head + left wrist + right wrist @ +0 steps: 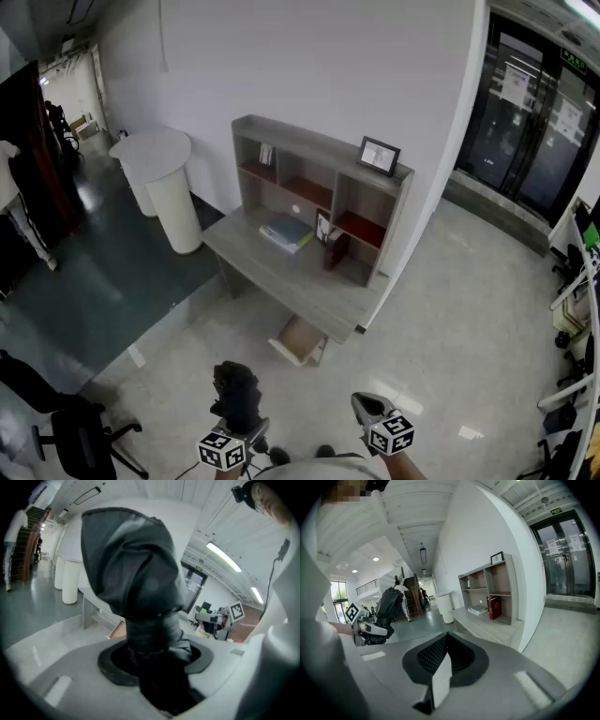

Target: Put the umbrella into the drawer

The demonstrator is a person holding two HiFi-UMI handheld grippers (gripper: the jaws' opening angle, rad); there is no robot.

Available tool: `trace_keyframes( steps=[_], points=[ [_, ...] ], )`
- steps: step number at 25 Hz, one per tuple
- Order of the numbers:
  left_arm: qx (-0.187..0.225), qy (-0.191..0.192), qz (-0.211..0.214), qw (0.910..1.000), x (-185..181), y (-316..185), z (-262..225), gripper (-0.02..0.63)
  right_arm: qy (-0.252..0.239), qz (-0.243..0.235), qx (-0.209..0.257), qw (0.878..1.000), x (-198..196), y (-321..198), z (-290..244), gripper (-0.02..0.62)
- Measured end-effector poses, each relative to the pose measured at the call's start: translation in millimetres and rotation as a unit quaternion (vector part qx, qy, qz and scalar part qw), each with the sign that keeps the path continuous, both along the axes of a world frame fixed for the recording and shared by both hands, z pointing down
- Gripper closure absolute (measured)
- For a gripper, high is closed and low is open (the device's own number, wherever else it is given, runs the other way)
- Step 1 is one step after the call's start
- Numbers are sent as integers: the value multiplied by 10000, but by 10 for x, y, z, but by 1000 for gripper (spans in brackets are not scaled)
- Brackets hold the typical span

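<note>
The umbrella (236, 386) is black and folded, a bunched bundle of fabric standing up from my left gripper (242, 422) at the bottom of the head view. In the left gripper view the umbrella (136, 592) fills the space between the jaws of the left gripper (154, 663), which is shut on it. The right gripper view shows the umbrella (389, 606) from the side. My right gripper (367, 405) is shut and empty, its pads together (446, 656). The drawer (298, 339) stands pulled open under the grey desk (281, 272), some way ahead of both grippers.
The desk carries a hutch with a picture frame (379, 155), books (287, 232) and a red book (494, 607). A white round pedestal table (164, 183) stands to its left, an office chair (75, 427) at lower left, glass doors (534, 122) at right. A person (19, 206) stands far left.
</note>
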State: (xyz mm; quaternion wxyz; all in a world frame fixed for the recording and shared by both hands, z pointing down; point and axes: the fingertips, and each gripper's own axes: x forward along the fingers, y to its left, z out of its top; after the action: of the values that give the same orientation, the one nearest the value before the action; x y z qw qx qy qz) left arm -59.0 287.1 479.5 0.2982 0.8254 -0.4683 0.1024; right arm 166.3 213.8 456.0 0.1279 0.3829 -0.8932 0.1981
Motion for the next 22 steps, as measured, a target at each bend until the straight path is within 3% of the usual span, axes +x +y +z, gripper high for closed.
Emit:
trace_keyframes(
  steps=[22],
  points=[
    [-32, 19, 167, 9999, -144, -11, 24, 383, -75, 213, -45, 9997, -148, 66, -19, 589]
  ],
)
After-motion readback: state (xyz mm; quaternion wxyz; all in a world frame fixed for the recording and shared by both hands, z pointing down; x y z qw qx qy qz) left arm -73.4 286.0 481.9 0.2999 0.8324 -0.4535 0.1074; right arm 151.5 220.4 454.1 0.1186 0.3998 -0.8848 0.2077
